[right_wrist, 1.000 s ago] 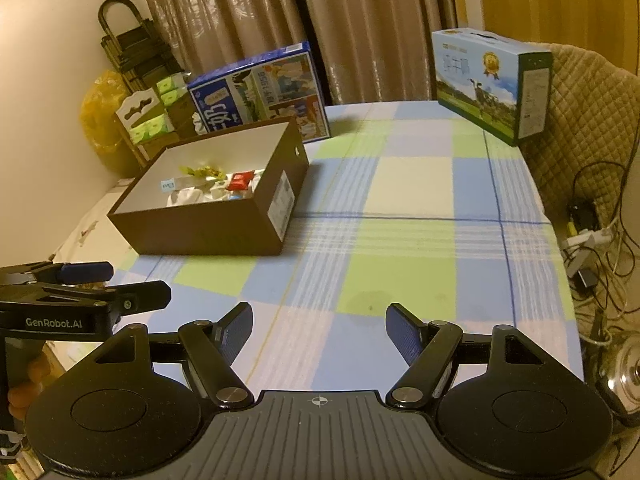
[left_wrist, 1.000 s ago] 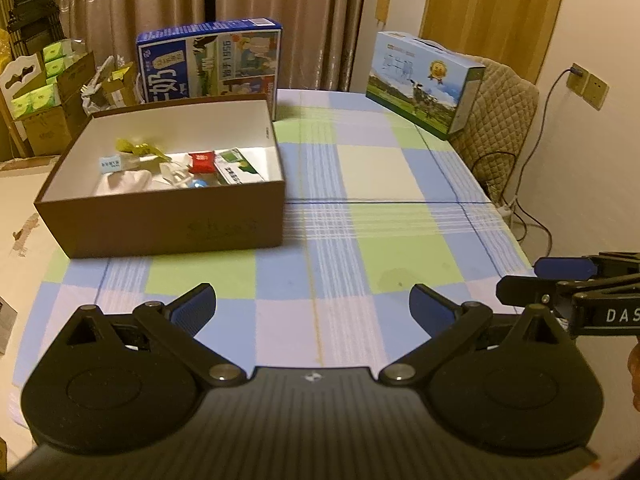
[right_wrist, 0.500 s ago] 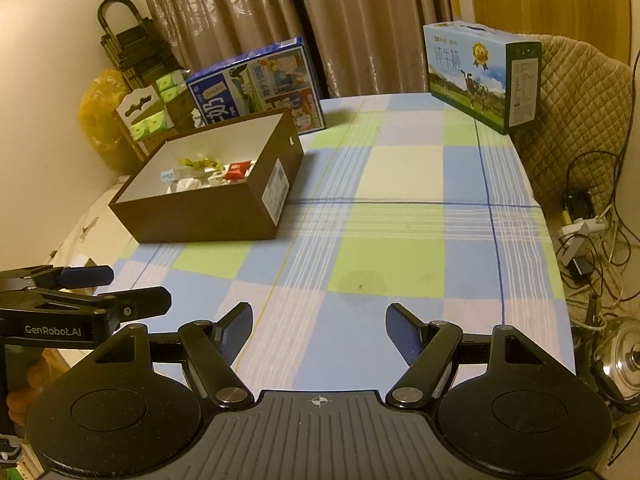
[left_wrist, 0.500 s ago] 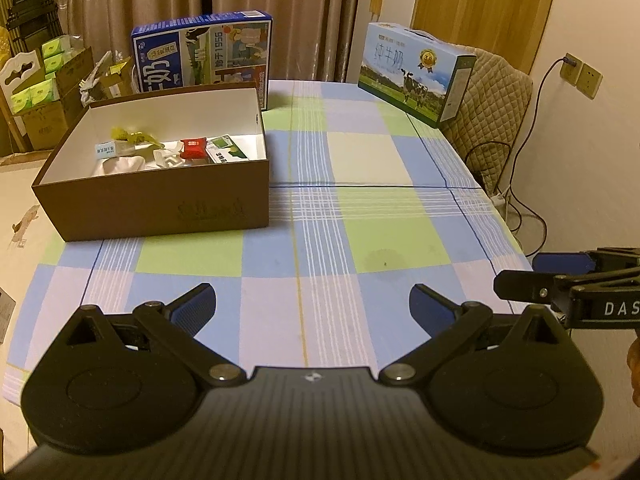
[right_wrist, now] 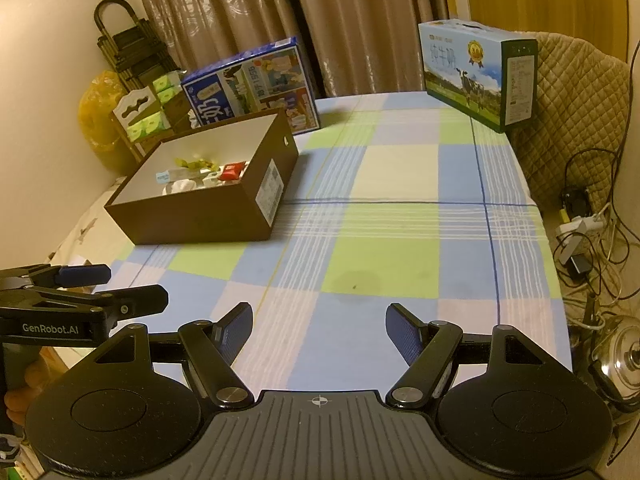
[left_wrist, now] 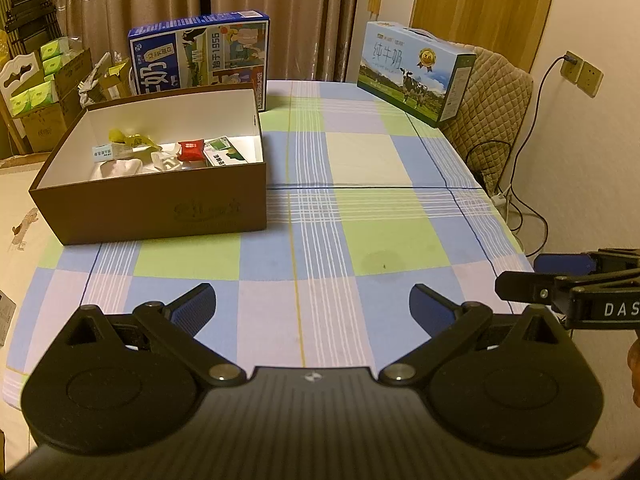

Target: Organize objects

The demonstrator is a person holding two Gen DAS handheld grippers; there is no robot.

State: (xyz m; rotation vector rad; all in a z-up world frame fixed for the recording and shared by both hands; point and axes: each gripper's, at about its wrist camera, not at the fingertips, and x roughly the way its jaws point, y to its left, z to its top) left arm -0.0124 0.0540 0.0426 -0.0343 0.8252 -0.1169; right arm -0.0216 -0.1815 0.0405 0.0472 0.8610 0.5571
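Box (left_wrist: 160,196) lies lengthwise toward blue carton (left_wrist: 200,52).

home dining room | checked tablecloth (left_wrist: 360,152) | curtains (left_wrist: 248,0) | quilted chair (left_wrist: 492,92)

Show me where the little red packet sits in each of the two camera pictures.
Left wrist view: the red packet lies inside the brown box, toward its right end, upper left of the picture.
Right wrist view: the red packet is in the same box, near its right wall, left of centre.
Shared landmark: the blue milk carton standing just behind the box.
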